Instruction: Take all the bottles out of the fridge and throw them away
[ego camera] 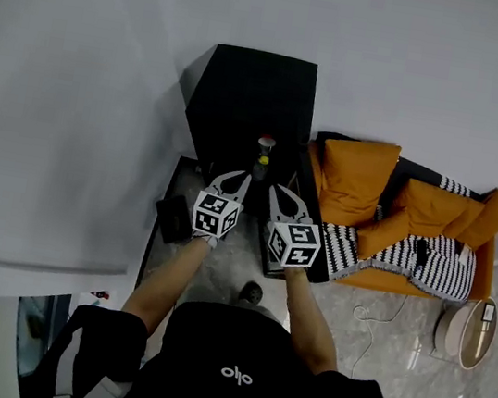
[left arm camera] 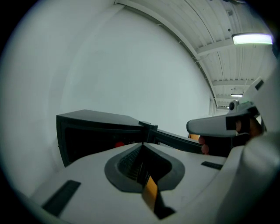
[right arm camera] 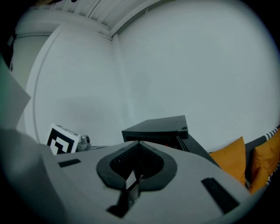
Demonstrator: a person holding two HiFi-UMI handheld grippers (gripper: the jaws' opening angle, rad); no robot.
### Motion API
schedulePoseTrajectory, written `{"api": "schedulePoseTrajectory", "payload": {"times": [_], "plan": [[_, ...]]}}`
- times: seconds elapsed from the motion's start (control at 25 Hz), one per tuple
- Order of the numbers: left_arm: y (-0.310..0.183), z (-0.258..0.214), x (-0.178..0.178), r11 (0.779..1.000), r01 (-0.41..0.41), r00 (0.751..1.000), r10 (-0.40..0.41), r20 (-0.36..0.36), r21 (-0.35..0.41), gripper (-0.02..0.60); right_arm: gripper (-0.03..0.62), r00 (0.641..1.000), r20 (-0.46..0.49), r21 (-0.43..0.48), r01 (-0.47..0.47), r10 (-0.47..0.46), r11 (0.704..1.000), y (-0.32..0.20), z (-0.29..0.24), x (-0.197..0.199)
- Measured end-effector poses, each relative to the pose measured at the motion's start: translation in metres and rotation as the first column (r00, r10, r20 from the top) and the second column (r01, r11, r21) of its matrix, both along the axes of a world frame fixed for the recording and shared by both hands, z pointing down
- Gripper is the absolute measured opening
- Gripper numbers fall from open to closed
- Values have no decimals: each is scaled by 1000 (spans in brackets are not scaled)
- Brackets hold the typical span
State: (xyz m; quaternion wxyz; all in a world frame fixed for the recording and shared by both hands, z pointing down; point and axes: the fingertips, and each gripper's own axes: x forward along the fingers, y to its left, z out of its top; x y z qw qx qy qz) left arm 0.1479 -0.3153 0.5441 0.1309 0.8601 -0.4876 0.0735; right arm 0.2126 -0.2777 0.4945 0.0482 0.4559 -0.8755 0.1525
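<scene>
A black mini fridge [ego camera: 251, 100] stands against the white wall, its door [ego camera: 307, 217] swung open to the right. At its open front I see a red-capped bottle [ego camera: 265, 142] and a yellowish one [ego camera: 262, 161] just below it. My left gripper [ego camera: 236, 177] and right gripper [ego camera: 277, 190] are side by side just short of those bottles, both shut and empty. In the left gripper view the shut jaws [left arm camera: 142, 144] point at the fridge [left arm camera: 96, 129], with something red [left arm camera: 119, 143] inside. The right gripper view shows the shut jaws [right arm camera: 139, 142] below the fridge [right arm camera: 159, 127].
An orange sofa [ego camera: 377, 190] with cushions and a black-and-white striped blanket [ego camera: 413, 257] stands right of the fridge. A black object [ego camera: 174, 217] lies on the floor at the left. A round white item [ego camera: 465, 333] and a cable [ego camera: 372, 311] are at the right.
</scene>
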Motion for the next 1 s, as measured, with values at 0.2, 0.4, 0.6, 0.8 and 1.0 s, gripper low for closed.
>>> {"api": "schedulePoseTrajectory", "payload": {"times": [0.2,0.4,0.6,0.8,1.0], "plan": [[-34,16,10,999,-19,1000,20,24,-32,1,8,999,24,-7,-46,47,999,-19,-7,10],[-74,44,10,997,-25,999,28,46,-75,84,8,993,18,-21,-117,117,993,-37,-5,11],[-104,92,22,985,-29,993,48,108,-170,201,8,982,-19,-29,-189,188,982,-49,3,19],[-119,132,30,967,-41,987,78,141,-251,209,8,966,-52,-42,-256,254,966,-54,10,24],[-133,155,37,959,-25,983,75,169,-282,209,8,948,-80,-54,-314,309,948,-49,20,33]]}}
